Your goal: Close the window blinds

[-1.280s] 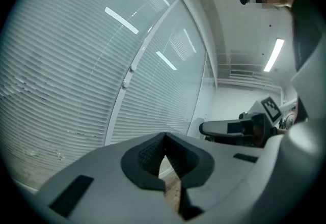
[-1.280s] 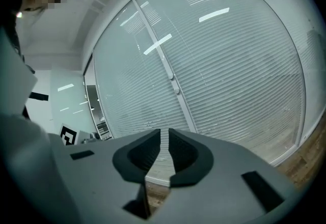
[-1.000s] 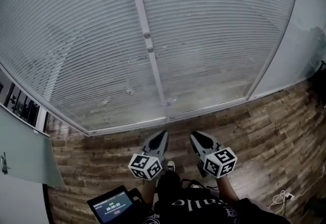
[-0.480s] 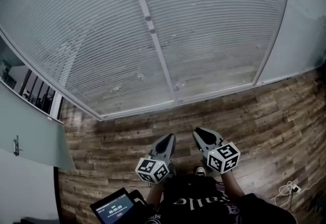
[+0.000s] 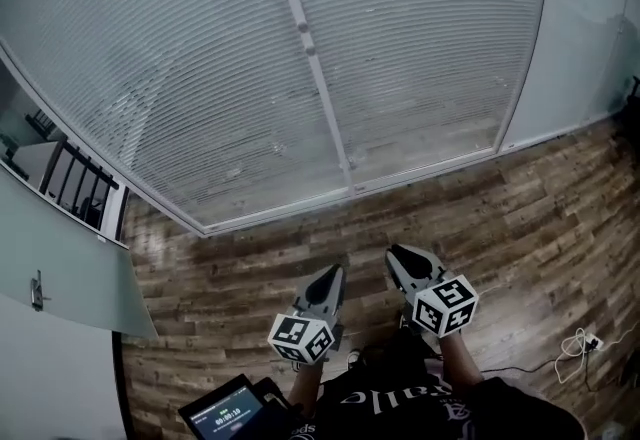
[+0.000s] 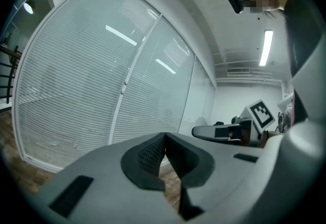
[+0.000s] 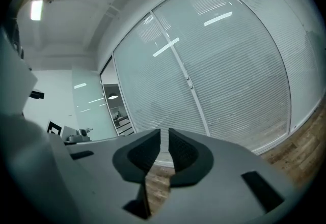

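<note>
Pointing toward the window blinds [image 5: 190, 78] that fill the upper frame, both tongs sit low centre over the wooden floor [image 5: 500, 218]. Left gripper [image 5: 333, 273]: jaws pressed together, empty. Right gripper [image 5: 399, 254]: jaws a thin slit apart (nothing between them).

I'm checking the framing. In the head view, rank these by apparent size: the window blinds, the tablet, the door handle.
1. Window blinds, filling most of the frame.
2. Tablet, partly cut off at the bottom edge and nearer the camera.
3. Door handle, clearly the smallest.
</note>
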Action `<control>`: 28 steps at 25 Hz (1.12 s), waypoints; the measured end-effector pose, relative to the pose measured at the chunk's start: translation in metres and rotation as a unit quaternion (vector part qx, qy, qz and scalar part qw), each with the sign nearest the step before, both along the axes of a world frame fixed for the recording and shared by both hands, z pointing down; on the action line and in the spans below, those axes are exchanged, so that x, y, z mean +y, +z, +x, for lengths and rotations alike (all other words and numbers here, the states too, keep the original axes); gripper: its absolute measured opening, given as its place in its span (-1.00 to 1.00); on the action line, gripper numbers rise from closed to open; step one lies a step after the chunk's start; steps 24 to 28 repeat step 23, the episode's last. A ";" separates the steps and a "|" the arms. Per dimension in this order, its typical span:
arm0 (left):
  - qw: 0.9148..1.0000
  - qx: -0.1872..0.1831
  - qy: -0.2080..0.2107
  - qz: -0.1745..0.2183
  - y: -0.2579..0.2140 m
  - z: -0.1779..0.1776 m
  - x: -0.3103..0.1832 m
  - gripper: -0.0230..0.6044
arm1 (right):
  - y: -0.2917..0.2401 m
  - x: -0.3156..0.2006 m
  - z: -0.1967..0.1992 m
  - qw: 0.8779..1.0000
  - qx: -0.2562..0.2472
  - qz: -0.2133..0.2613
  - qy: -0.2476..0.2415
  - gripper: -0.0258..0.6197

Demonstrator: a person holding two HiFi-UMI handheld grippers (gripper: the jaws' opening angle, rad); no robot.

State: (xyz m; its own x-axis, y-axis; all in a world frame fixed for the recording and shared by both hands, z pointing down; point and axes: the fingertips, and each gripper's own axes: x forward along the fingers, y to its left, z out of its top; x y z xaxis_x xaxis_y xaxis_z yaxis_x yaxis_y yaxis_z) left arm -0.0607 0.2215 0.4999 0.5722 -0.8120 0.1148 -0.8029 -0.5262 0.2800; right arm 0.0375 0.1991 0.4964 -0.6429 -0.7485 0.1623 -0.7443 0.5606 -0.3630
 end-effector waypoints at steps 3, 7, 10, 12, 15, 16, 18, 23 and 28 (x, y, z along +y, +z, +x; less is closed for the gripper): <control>1.000 -0.013 0.013 0.002 0.007 -0.028 0.032 -0.91 | 0.008 0.034 -0.024 1.000 -0.006 -0.004 0.019 -0.73; 1.000 -0.010 0.023 -0.004 0.017 -0.053 0.063 -0.91 | 0.021 0.072 -0.051 1.000 -0.002 -0.012 0.024 -0.73; 1.000 -0.004 0.027 -0.004 0.020 -0.065 0.074 -0.91 | 0.022 0.087 -0.068 1.000 0.000 -0.010 0.023 -0.73; 1.000 -0.002 0.027 0.001 0.019 -0.073 0.076 -0.91 | 0.017 0.091 -0.076 1.000 0.001 -0.002 0.023 -0.73; 1.000 0.003 0.028 0.011 0.013 -0.081 0.077 -0.91 | 0.010 0.095 -0.084 1.000 0.002 0.006 0.027 -0.73; 0.999 0.005 0.029 0.013 0.012 -0.082 0.077 -0.91 | 0.009 0.096 -0.085 1.000 0.004 0.008 0.028 -0.73; 0.999 0.008 0.031 0.016 0.011 -0.083 0.075 -0.91 | 0.007 0.096 -0.085 0.999 0.006 0.010 0.030 -0.73; 0.999 0.011 0.039 0.023 0.009 -0.081 0.065 -0.91 | 0.006 0.088 -0.086 0.999 0.005 0.017 0.034 -0.73; 0.999 0.011 0.039 0.023 0.009 -0.081 0.065 -0.91 | 0.006 0.088 -0.086 0.999 0.005 0.017 0.034 -0.73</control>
